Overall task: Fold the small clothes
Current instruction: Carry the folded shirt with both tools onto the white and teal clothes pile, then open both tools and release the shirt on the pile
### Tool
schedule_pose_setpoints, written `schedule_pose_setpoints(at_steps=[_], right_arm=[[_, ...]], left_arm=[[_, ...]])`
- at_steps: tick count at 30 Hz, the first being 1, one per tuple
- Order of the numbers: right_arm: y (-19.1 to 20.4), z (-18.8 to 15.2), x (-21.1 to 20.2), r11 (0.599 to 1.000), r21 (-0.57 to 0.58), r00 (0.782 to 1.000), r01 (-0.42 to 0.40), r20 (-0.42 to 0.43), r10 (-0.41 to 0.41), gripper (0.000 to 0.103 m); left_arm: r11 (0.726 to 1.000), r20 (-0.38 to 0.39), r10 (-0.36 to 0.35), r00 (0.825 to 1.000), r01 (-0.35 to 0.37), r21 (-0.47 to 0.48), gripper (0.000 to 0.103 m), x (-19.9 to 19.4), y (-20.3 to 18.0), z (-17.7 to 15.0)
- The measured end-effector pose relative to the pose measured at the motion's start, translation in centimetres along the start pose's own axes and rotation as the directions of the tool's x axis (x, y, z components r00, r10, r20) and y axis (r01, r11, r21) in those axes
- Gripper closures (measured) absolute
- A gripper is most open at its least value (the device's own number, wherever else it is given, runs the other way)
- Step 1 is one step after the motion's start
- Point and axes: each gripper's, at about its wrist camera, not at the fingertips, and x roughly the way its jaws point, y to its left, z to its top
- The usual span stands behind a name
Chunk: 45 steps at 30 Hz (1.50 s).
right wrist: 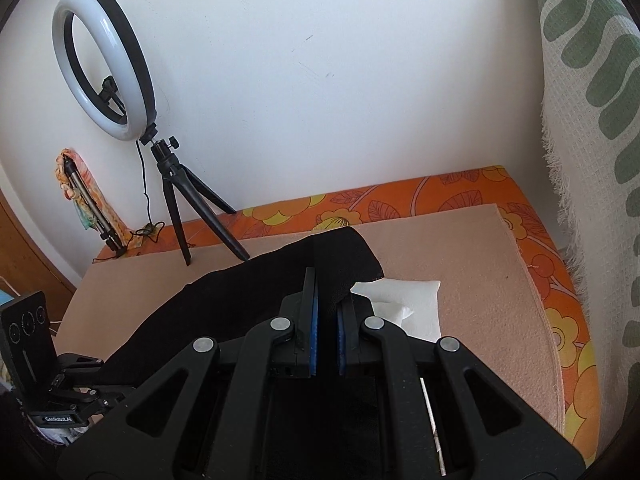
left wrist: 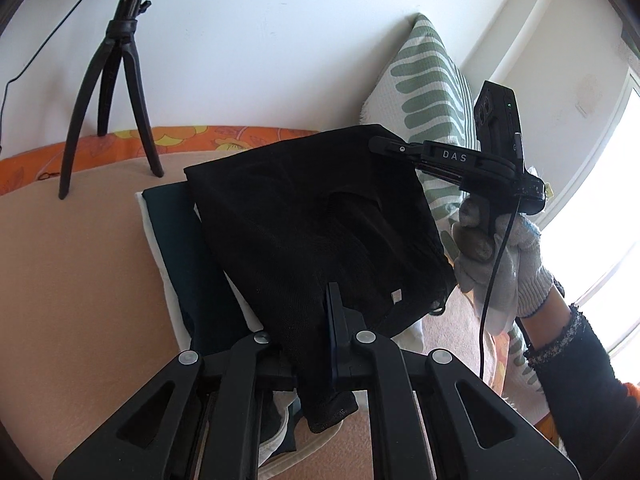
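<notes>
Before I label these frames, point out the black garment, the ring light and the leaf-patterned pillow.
black garment (left wrist: 304,216): left wrist view, middle of the cloth.
ring light (right wrist: 105,64): right wrist view, the dark inner band of the ring, right-hand side.
leaf-patterned pillow (left wrist: 424,80): left wrist view, upper face.

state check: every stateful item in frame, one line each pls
Black knit garment: lifted and spread, pinched at two edges.
Left tongs: shut on the garment.
Right tongs: shut on the garment.
Dark navy folded cloth: lying flat on a white cloth.
White ring light on its black tripod: standing; lit or unlit unclear.
</notes>
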Motion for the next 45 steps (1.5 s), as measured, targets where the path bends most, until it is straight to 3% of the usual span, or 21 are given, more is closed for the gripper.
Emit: schedule_pose_setpoints(at_steps=[1, 2, 3, 4, 5, 7, 9, 17, 20, 25, 27, 34, 35, 37, 39, 42, 45], right_arm=[[-0.2, 0.0, 0.3, 1.0, 0.004, 1.0, 0.009, -0.011, -0.009, 0.095], [-0.5, 0.1, 0.6, 1.0, 0.014, 1.0, 0.018, -0.025, -0.018, 0.095], [-0.9, 0.2, 0.8, 0.999, 0.026, 0.999, 0.038, -0.037, -0.037, 0.094], [-1.3, 0.3, 0.9, 0.997, 0.032, 0.996, 0.076, -0.049, -0.075, 0.092], [-1.6, 0.3, 1.1, 0.989, 0.028, 0.988, 0.142, -0.061, -0.14, 0.09], [-2.6, 0.2, 1.2, 0.957, 0.0, 0.953, 0.29, -0.086, -0.289, 0.076], [-3.0, 0.2, 1.1, 0.94, -0.009, 0.935, 0.342, -0.098, -0.341, 0.074], [-2.4, 0.5, -0.6, 0.943, -0.001, 0.94, 0.333, -0.085, -0.332, 0.067], [-2.0, -0.4, -1.7, 0.956, 0.029, 0.952, 0.293, -0.102, -0.289, 0.06], [-3.0, -4.2, -4.7, 0.971, 0.125, 0.975, 0.203, -0.122, -0.188, 0.06], [-3.7, -6.0, -6.0, 0.966, 0.165, 0.975, 0.199, -0.129, -0.179, 0.06], [-5.3, -10.8, -7.8, 0.937, 0.34, 0.989, 0.077, -0.143, -0.029, 0.06], [-5.2, -11.2, -7.7, 0.935, 0.349, 0.989, 0.062, -0.145, -0.011, 0.063], [-5.0, -11.4, -7.7, 0.932, 0.361, 0.99, 0.037, -0.138, 0.014, 0.098], [-4.7, -11.4, -8.1, 0.934, 0.347, 0.99, 0.079, -0.138, -0.032, 0.098], [-4.7, -11.7, -8.5, 0.932, 0.309, 0.973, 0.191, -0.188, -0.137, 0.098], [-4.5, -11.6, -9.6, 0.927, 0.315, 0.973, 0.202, -0.176, -0.152, 0.096]], left_arm=[[1.0, -0.018, -0.001, 1.0, 0.001, 0.001, 0.092, 0.2, 0.0, -0.3], [1.0, -0.043, 0.008, 0.999, -0.008, 0.0, 0.084, 0.4, 0.1, -0.6], [1.0, -0.07, 0.021, 0.997, -0.021, -0.002, 0.069, 0.5, 0.1, -0.8], [0.999, -0.091, 0.034, 0.995, -0.034, -0.003, 0.063, 0.7, 0.1, -1.0], [0.999, -0.101, 0.044, 0.994, -0.044, -0.002, 0.061, 0.7, 0.1, -1.3], [0.999, -0.113, 0.052, 0.992, -0.051, 0.007, 0.061, 0.6, 0.0, -1.8], [0.998, -0.118, 0.055, 0.991, -0.054, 0.011, 0.061, 0.2, -0.1, -2.3], [0.998, -0.086, 0.062, 0.994, -0.064, -0.013, 0.061, -2.0, 0.1, -2.7], [0.998, -0.072, 0.061, 0.996, -0.063, -0.025, 0.057, -2.8, 0.2, -2.9], [0.998, -0.057, 0.055, 0.997, -0.057, -0.033, 0.057, -4.4, 0.2, -3.4], [0.998, -0.054, 0.052, 0.997, -0.054, -0.037, 0.057, -4.9, 0.0, -3.7], [0.998, -0.028, 0.048, 0.998, -0.049, -0.048, 0.057, -7.0, -0.8, -4.3], [0.998, -0.021, 0.047, 0.999, -0.048, -0.051, 0.057, -7.4, -0.8, -4.3], [0.997, -0.009, 0.054, 0.998, -0.055, -0.049, 0.057, -8.1, -1.0, -4.4], [0.997, 0.002, 0.067, 0.998, -0.067, -0.047, 0.057, -8.9, -0.9, -4.5], [0.996, 0.01, 0.08, 0.997, -0.08, -0.043, 0.057, -9.9, -0.6, -4.8], [0.995, 0.02, 0.092, 0.996, -0.091, -0.049, 0.057, -10.8, -0.2, -5.1]])
